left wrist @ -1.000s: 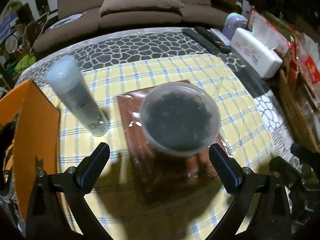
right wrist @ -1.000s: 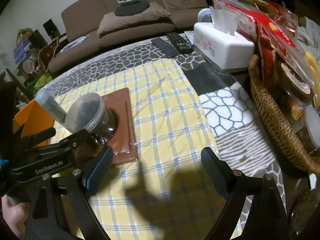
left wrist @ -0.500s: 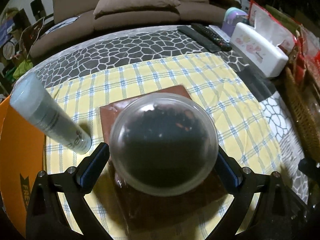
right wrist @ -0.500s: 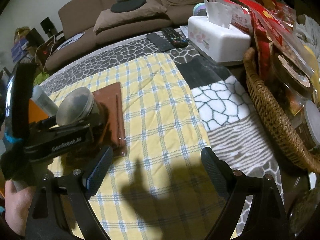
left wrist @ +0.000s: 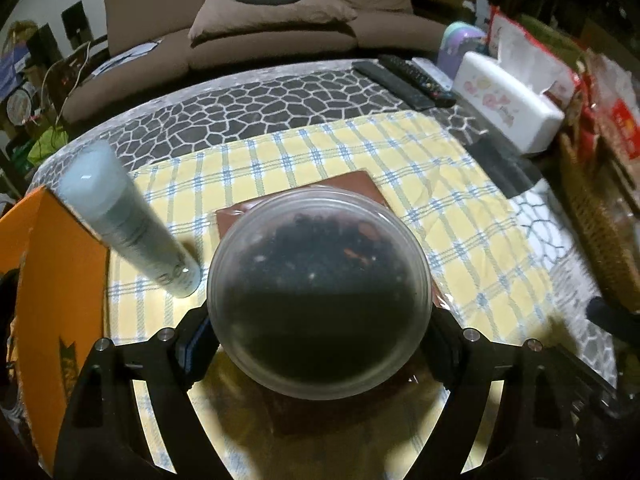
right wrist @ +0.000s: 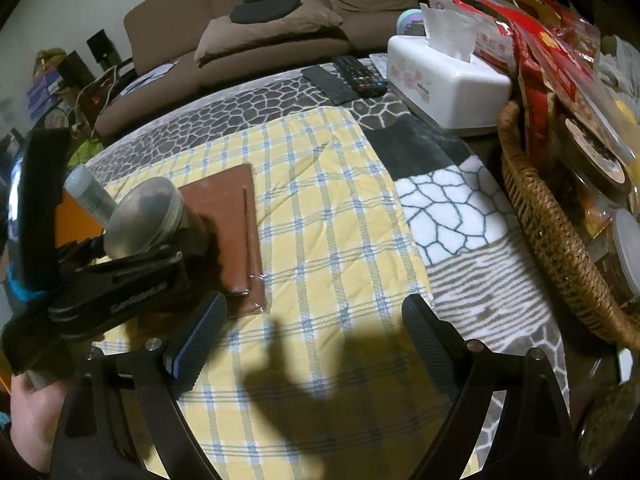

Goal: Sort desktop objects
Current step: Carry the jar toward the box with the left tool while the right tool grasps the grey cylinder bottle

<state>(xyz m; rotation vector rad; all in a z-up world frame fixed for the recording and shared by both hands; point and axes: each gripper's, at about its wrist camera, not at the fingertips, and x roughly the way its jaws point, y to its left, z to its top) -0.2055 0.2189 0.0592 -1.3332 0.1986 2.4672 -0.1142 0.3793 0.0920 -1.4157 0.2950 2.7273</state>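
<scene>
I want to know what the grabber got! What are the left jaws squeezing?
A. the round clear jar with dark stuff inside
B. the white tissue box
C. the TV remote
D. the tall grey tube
A: in the left wrist view the round clear jar sits between the two jaws of the left gripper, above the brown notebook; the tall grey tube stands apart beside it.

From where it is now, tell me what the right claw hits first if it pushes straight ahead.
Probably only the checked cloth: the open right claw has nothing between its fingers, and the way ahead looks free. The notebook lies to its left. Depth is unclear.
</scene>
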